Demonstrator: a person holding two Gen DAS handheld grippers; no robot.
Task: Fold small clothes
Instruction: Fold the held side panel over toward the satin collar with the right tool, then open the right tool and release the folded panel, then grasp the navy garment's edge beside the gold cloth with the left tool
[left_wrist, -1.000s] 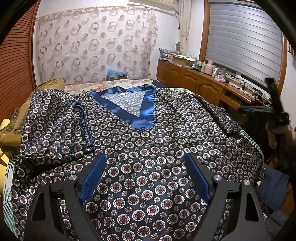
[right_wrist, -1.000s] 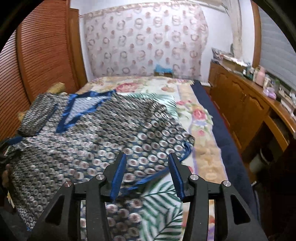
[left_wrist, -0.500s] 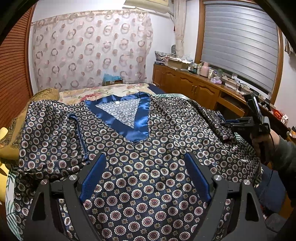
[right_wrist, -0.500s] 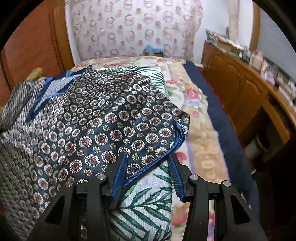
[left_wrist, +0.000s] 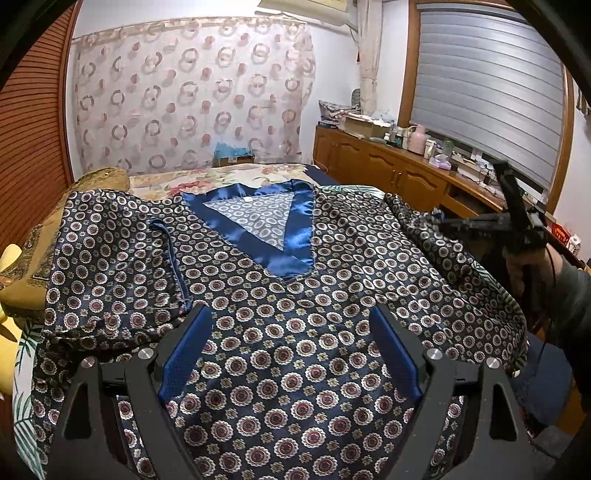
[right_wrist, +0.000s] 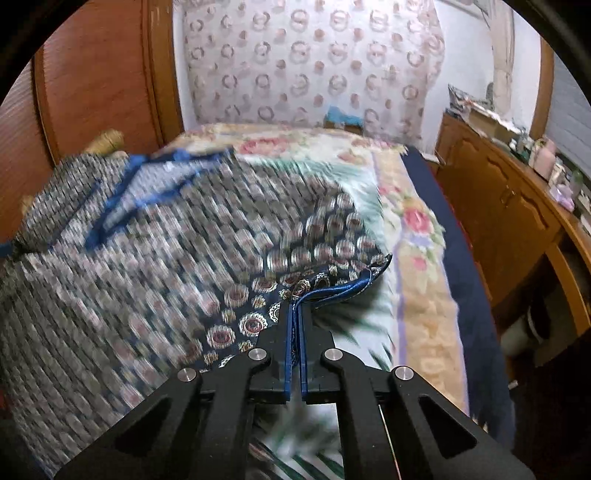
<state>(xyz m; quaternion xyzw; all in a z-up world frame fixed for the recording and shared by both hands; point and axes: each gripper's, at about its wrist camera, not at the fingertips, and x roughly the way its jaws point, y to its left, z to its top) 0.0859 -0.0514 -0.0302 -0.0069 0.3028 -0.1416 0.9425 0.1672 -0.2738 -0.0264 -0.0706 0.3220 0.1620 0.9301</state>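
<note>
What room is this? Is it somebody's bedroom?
Most likely a bedroom at home. A patterned shirt lies spread on a bed with a flowery cover, a ring-patterned curtain hangs behind, and a wooden cabinet cluttered with bottles runs along the window wall.

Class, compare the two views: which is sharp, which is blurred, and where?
Left wrist view: sharp throughout, navy medallion-print satin top crisp. Right wrist view: that top is motion-smeared; only the right gripper and pinched blue-trimmed sleeve edge stay sharp.

One patterned shirt (left_wrist: 295, 332) — two hand-held grippers (left_wrist: 291, 332), one bed (right_wrist: 424, 288).
</note>
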